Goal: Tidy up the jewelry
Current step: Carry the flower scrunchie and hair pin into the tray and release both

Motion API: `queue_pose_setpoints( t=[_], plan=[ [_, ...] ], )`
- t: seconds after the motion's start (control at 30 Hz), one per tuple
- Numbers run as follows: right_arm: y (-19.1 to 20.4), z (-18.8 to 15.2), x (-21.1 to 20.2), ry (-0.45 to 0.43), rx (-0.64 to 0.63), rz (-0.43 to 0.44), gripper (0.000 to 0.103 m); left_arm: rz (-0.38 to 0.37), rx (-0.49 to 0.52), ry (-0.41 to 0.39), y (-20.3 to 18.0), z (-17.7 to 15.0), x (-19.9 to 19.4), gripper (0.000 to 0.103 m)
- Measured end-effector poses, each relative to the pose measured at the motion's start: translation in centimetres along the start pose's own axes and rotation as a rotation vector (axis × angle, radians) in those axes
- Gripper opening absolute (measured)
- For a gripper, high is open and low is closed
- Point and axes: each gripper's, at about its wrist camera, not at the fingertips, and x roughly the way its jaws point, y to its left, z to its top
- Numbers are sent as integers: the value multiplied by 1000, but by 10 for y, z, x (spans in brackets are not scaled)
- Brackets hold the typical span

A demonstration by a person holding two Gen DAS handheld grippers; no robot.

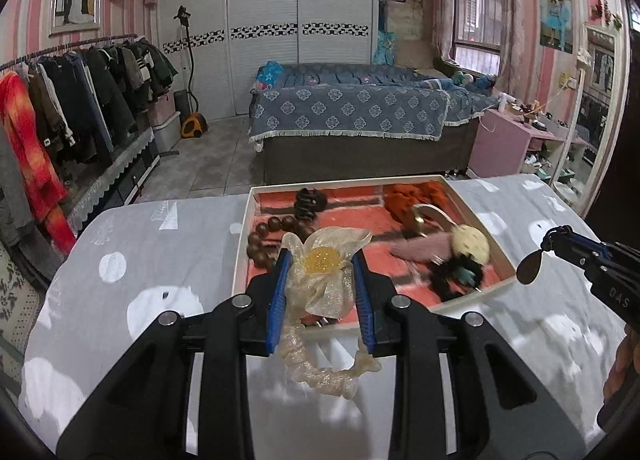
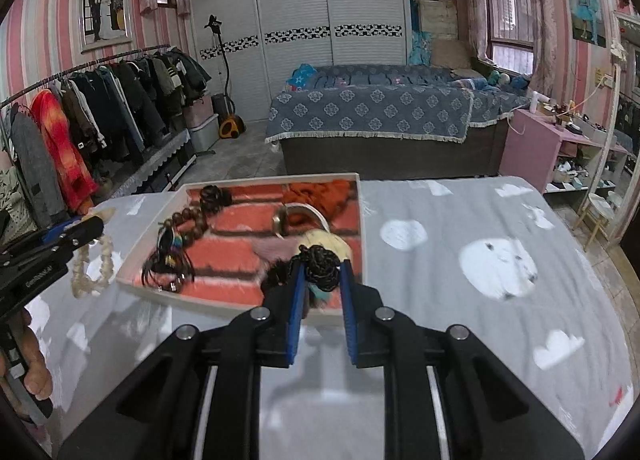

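Note:
A cream glittery scrunchie (image 1: 320, 264) with a bow and a yellow beaded centre is pinched between the blue pads of my left gripper (image 1: 322, 260). Its loop dangles over the cloth in front of the tray (image 1: 239, 256). In the right wrist view the left gripper (image 2: 98, 221) shows at the left, with the scrunchie (image 2: 90, 268) hanging from it. My right gripper (image 2: 322, 266) is shut on a dark oval braided piece (image 2: 320, 266) above the tray's near corner. In the left wrist view, the right gripper (image 1: 550, 240) holds the dark piece (image 1: 529, 268) beside the tray.
The white tray (image 2: 362, 219) has a red brick-pattern lining. It holds a wooden bead bracelet (image 2: 188, 217), a black scrunchie (image 2: 214, 195), an orange scrunchie (image 2: 320, 189), a metal bangle (image 2: 296, 215), a cream ball (image 1: 470, 246) and black cords (image 2: 168, 264). Grey cloud-print cloth (image 2: 480, 260) covers the table.

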Motion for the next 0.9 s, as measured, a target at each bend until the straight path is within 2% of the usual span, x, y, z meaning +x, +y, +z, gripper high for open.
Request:
queue_pose_setpoints(
  t=[0.2, 0.43, 0.73, 0.9],
  plan=[
    [24, 4, 40, 8, -15, 11, 18, -14, -25, 23, 21, 1, 48, 29],
    [34, -13, 79, 63, -61, -23, 18, 11, -31, 54, 33, -10, 90, 31],
    [31, -25, 96, 108, -76, -37, 18, 31, 0, 65, 31, -26, 102, 34],
    [31, -31, 102, 130, -72, -33, 18, 33, -4, 62, 32, -28, 103, 40]
  ],
)
